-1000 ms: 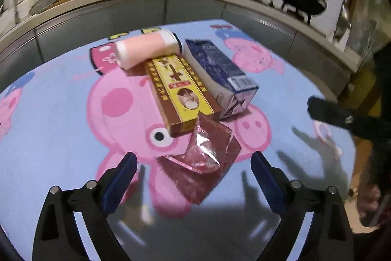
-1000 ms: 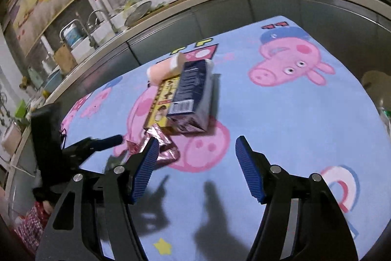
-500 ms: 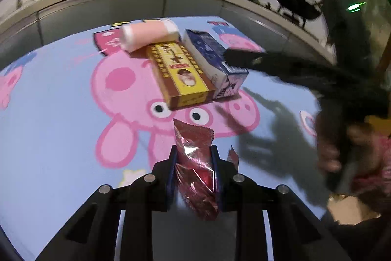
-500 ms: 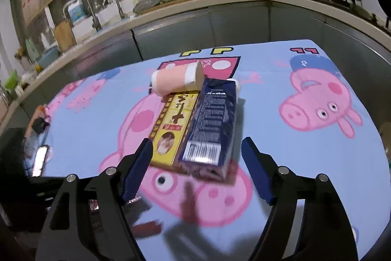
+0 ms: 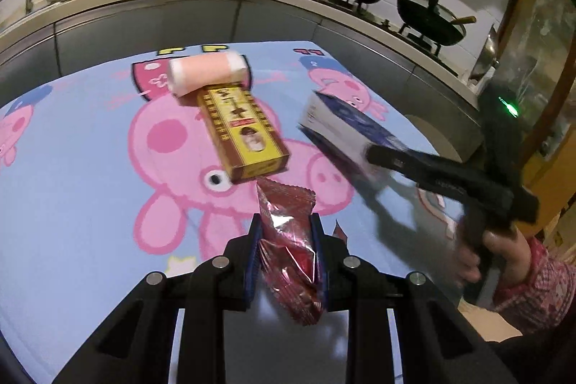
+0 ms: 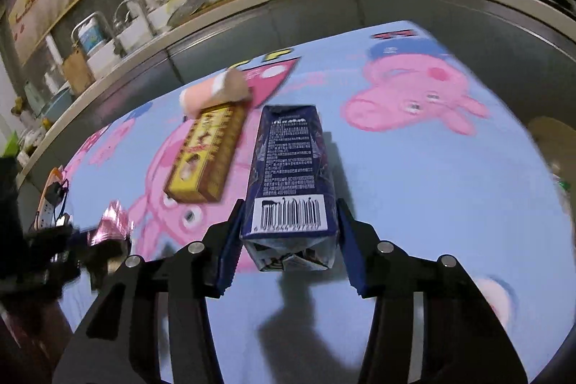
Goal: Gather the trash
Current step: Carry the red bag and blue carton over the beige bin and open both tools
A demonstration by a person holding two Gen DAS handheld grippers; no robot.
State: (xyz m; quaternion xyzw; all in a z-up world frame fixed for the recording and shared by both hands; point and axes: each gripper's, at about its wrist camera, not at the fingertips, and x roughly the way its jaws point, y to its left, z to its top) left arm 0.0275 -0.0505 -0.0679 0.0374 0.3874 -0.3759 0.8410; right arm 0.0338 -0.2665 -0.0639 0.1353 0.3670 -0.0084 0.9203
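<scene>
Carton (image 6: 289,182) lifted – yellow box (image 5: 242,131), roll (image 5: 208,71) beside

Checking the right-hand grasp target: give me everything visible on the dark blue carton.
The dark blue rectangular drink carton looks like printed paperboard: fine white text, a white barcode panel near its folded, creased end. It lies lengthwise between the right gripper, whose jaws are closing on its sides near that end. In the left wrist view it looks tilted above the blue cartoon-pig tablecloth, apart from the yellow-brown box.
</scene>
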